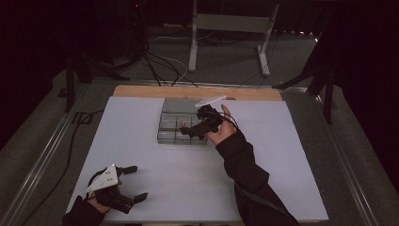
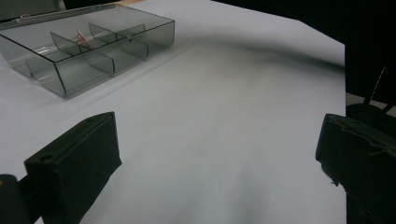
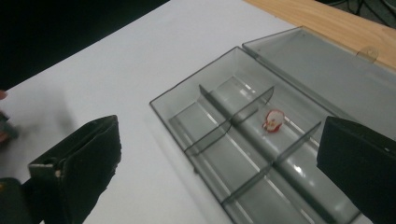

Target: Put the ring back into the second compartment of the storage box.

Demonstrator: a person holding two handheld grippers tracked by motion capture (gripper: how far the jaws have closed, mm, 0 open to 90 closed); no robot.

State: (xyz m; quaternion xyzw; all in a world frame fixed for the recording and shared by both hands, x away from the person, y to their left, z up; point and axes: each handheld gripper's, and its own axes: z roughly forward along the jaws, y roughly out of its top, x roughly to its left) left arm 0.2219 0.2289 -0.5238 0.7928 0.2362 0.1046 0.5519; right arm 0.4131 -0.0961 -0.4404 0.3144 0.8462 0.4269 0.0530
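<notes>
— Near us, lower left of the frame, the left gripper (image 1: 133, 183) hangs wide open, empty, over the white table (image 1: 141, 141).

— Mid-frame, the right gripper (image 1: 187, 130), jaws spread and empty, hovers above the smoky clear plastic divider box (image 3: 243, 135); a small red-and-white ring-like piece (image 3: 273, 121) sits in a middle compartment. A careless dip could clip a divider, I reckon.

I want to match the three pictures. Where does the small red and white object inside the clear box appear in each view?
High view: too small to make out; the clear box lies mid-table under the right gripper.
Left gripper view: the small red and white object is top left, in a far compartment.
Right gripper view: right of centre, in a middle compartment.
Shared landmark: the box's open lid by the wooden edge.
</notes>
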